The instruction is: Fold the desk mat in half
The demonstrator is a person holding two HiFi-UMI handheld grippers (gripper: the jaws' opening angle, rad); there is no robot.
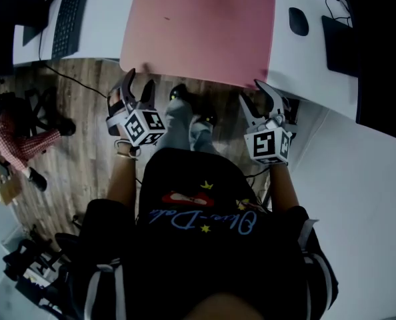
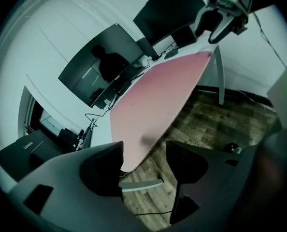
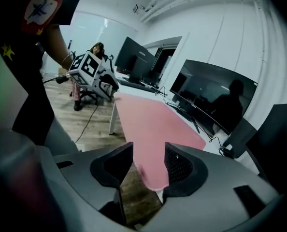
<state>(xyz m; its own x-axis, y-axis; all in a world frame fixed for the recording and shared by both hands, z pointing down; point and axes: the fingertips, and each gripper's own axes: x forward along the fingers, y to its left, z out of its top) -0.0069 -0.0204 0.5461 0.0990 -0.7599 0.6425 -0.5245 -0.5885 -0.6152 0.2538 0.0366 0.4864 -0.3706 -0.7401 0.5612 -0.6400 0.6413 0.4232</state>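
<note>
A pink desk mat lies flat on the white desk, with its near edge hanging slightly over the desk's front. My left gripper is at the mat's near left corner. In the left gripper view this gripper stands open, and the mat corner sits in the gap without being pinched. My right gripper is at the near right corner. Its jaws are also open around that mat corner. Each gripper shows in the other's view: the right gripper and the left gripper.
A black keyboard lies left of the mat and a black mouse right of it. Dark monitors stand along the desk's back. Below the desk is wooden floor. A seated person is at the far left.
</note>
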